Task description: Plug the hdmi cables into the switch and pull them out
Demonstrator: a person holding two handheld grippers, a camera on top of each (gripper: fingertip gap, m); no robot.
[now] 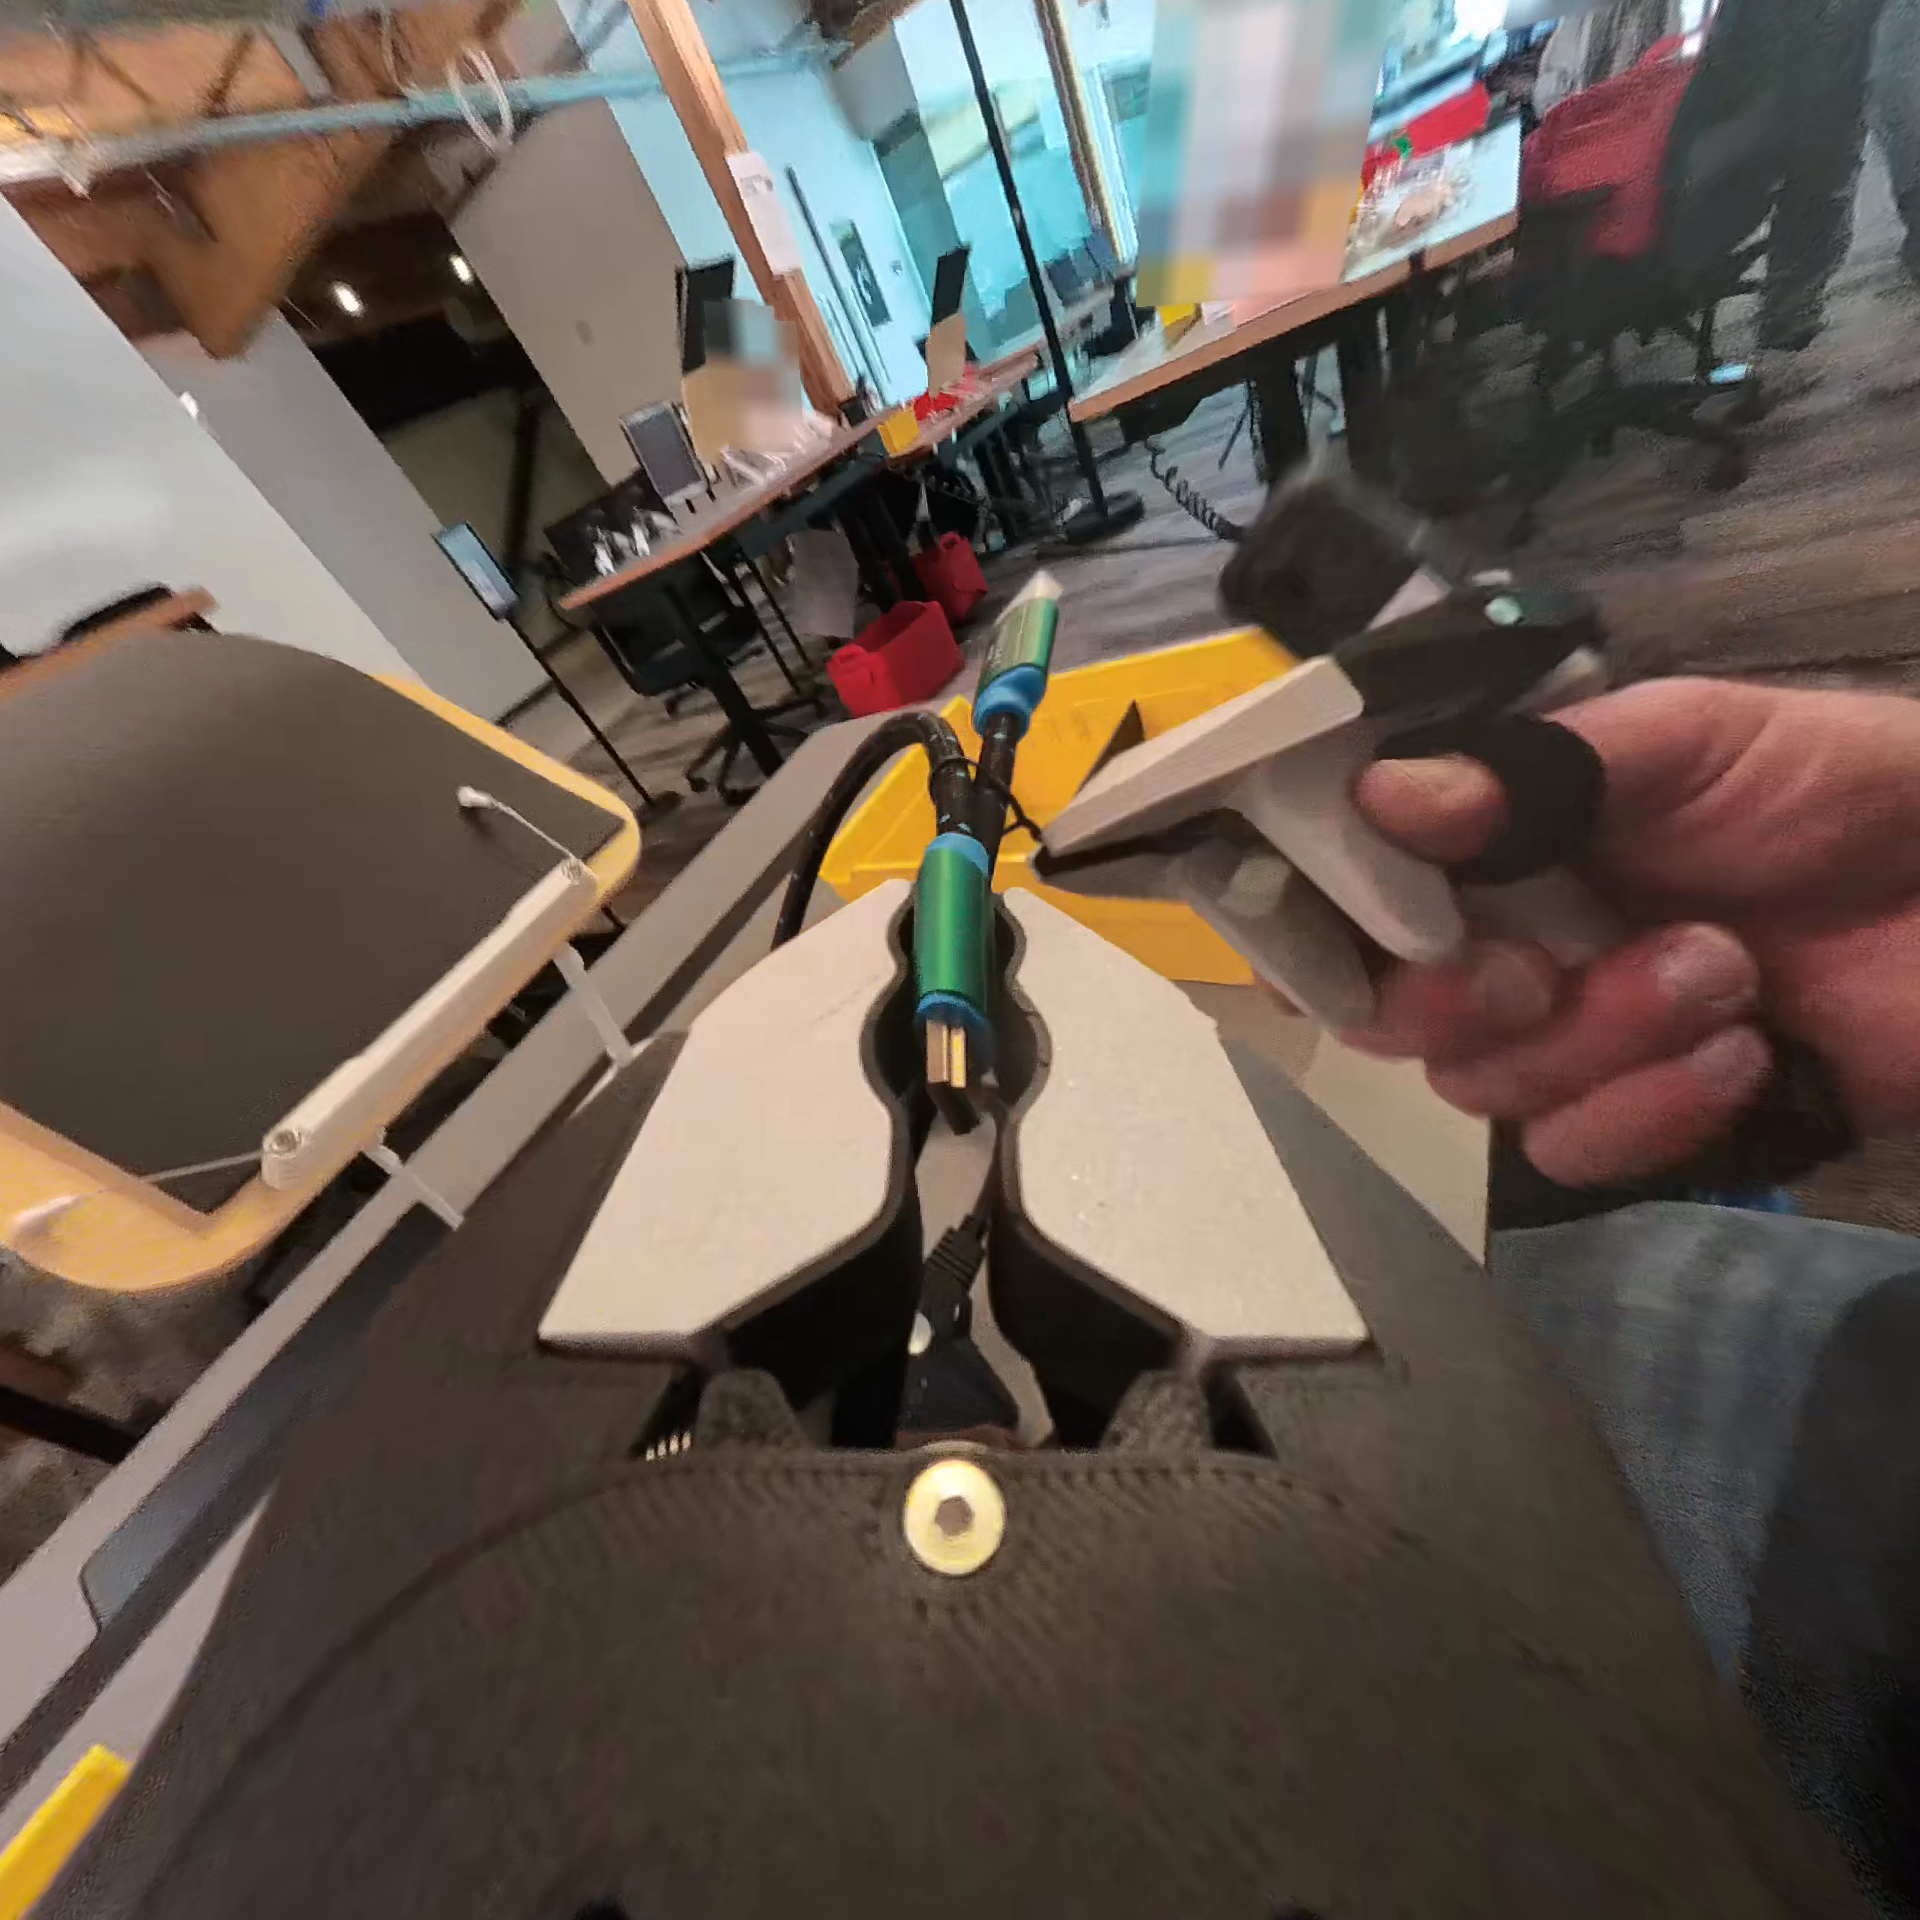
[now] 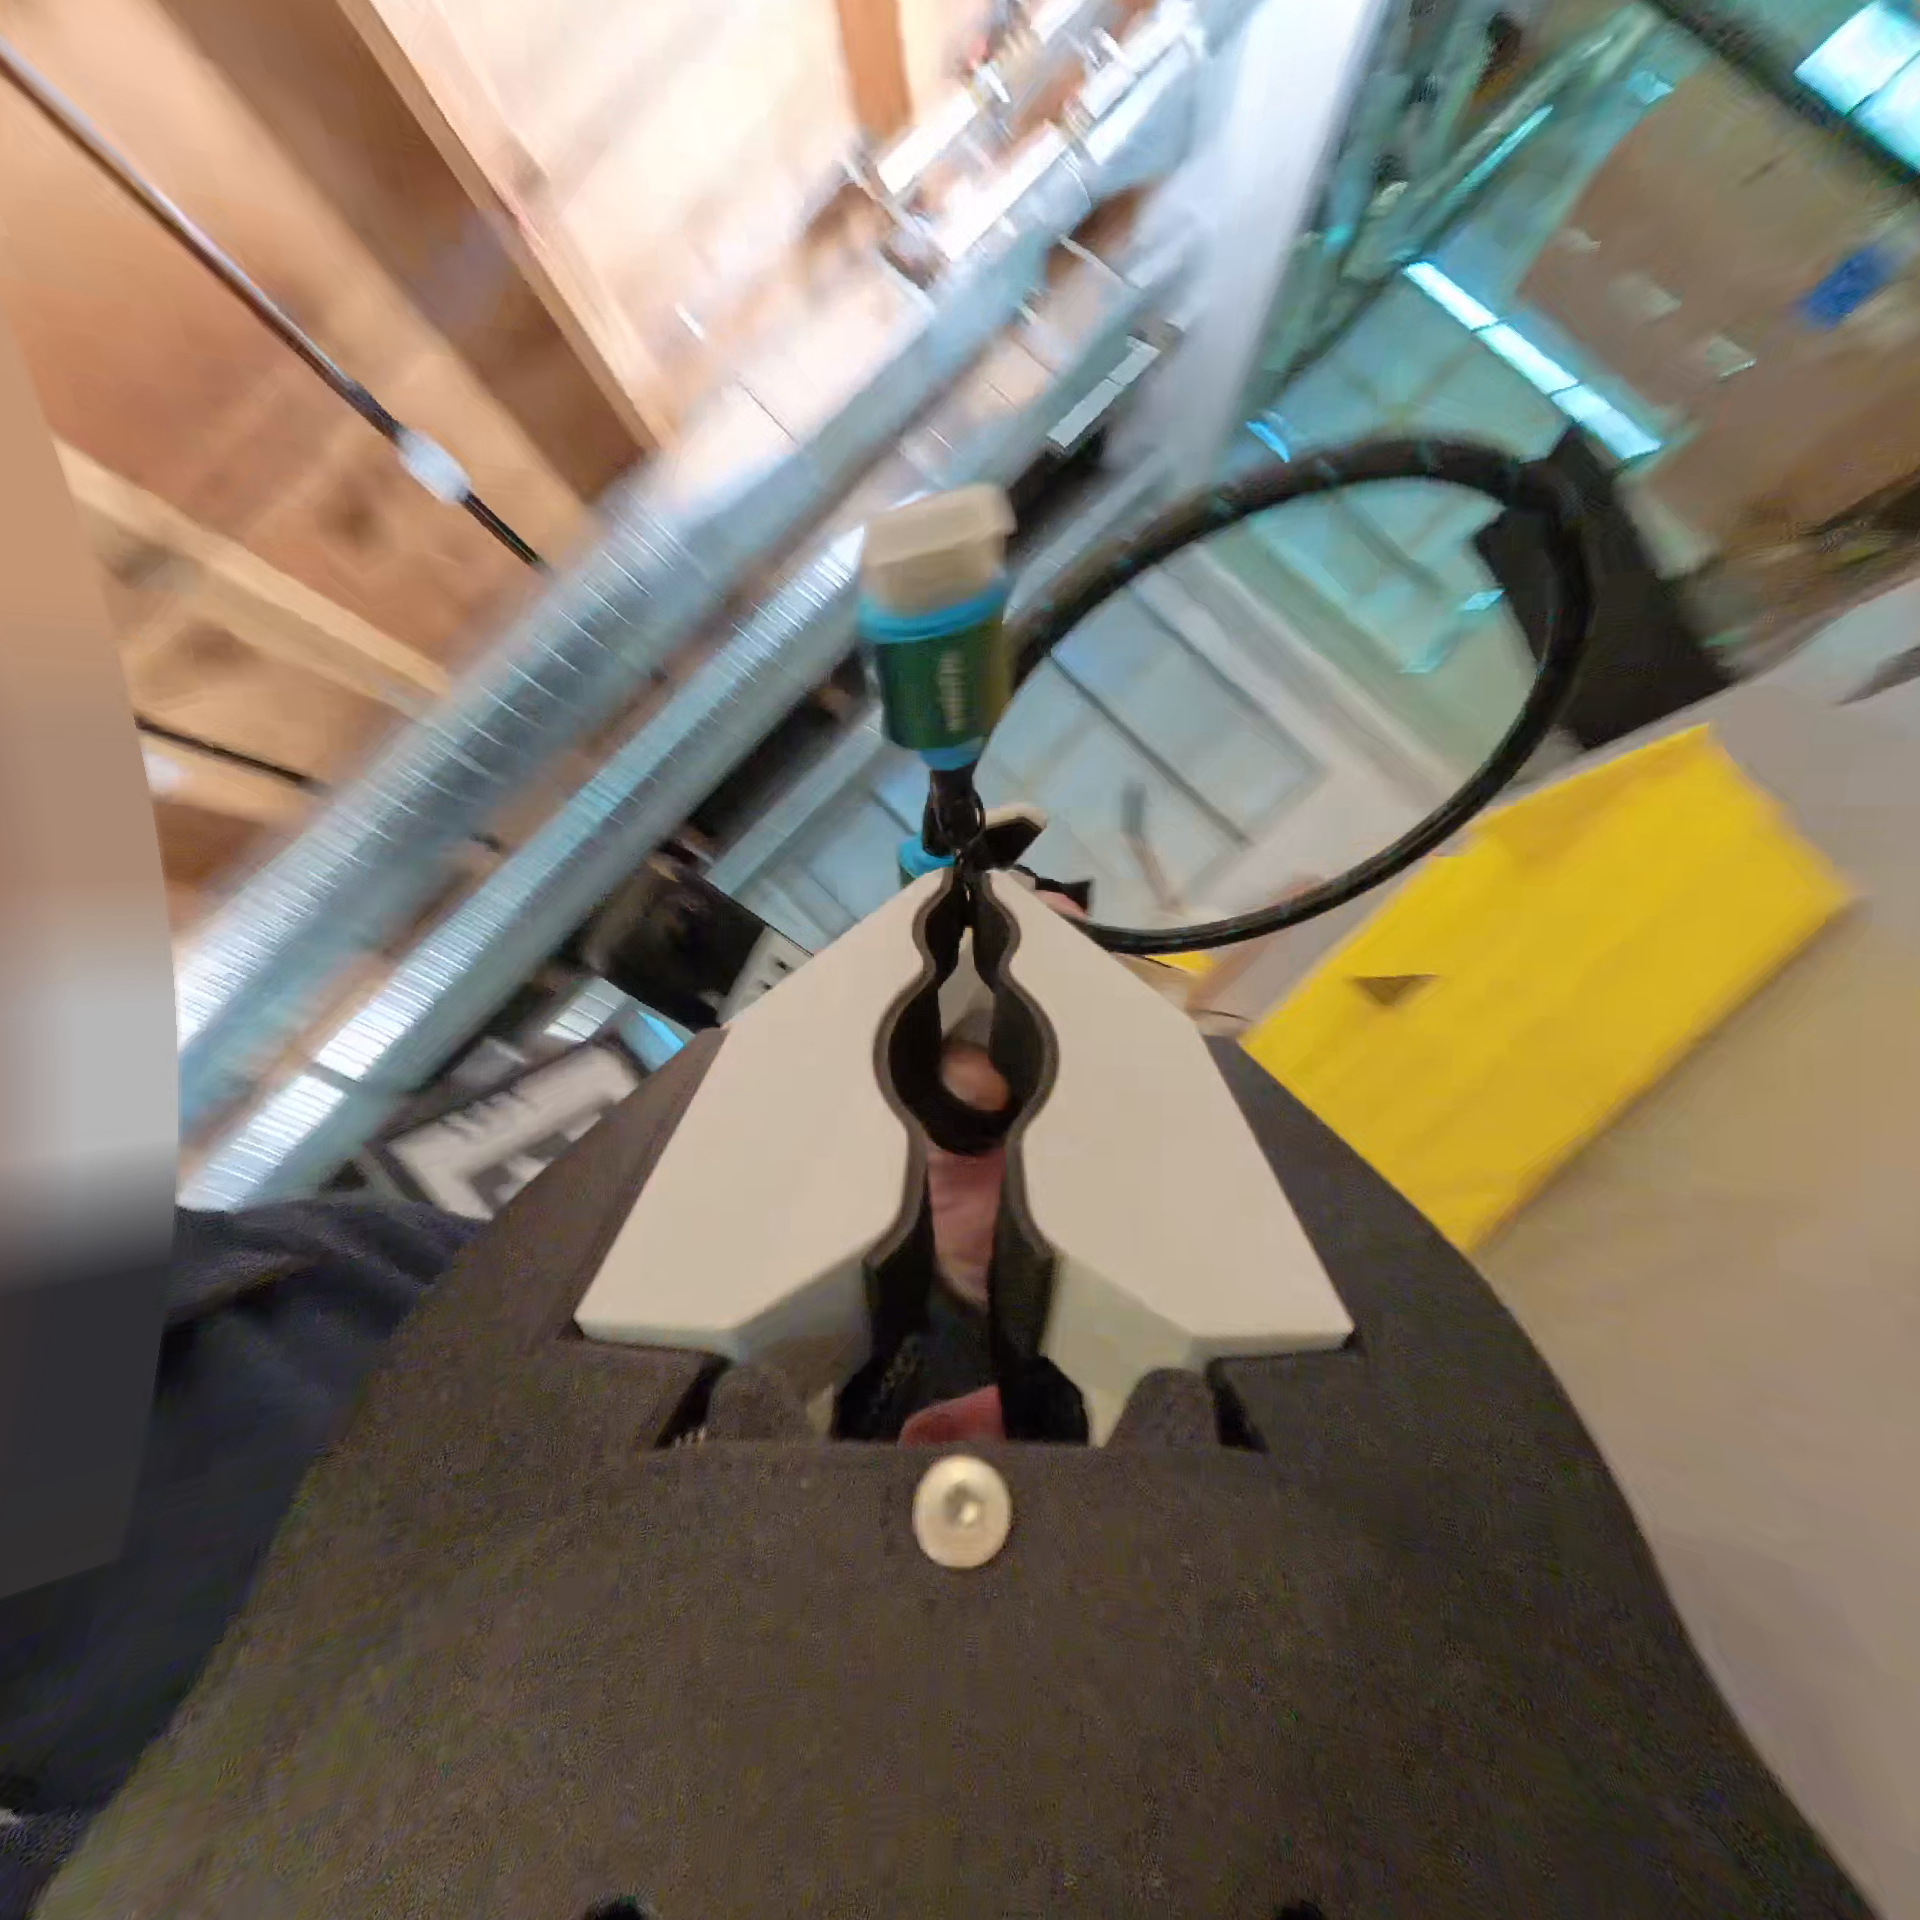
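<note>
while pinching braided cable (image 1: 992, 774) | both grippers closed | green metallic plug (image 1: 948, 940)

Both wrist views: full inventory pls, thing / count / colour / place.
HDMI plug: two, green with blue collars; one, bare metal tip, between the left gripper's fingers; the other, white-capped, sticks out past the right gripper's tips.
Cable: one, black, looping from the plugs over the bin.
Bin: one, yellow, on the grey table beyond the grippers.
Table: one, grey, under the bin.
Chair: one, black seat with a tan rim, left of the table.
Crates: red, on the floor farther back.
Switch: not in view.
Left gripper: grey fingers, shut on the plug.
Right gripper: grey fingers, shut on the cable at the tips.
Hand: one, holding the right gripper.
</note>
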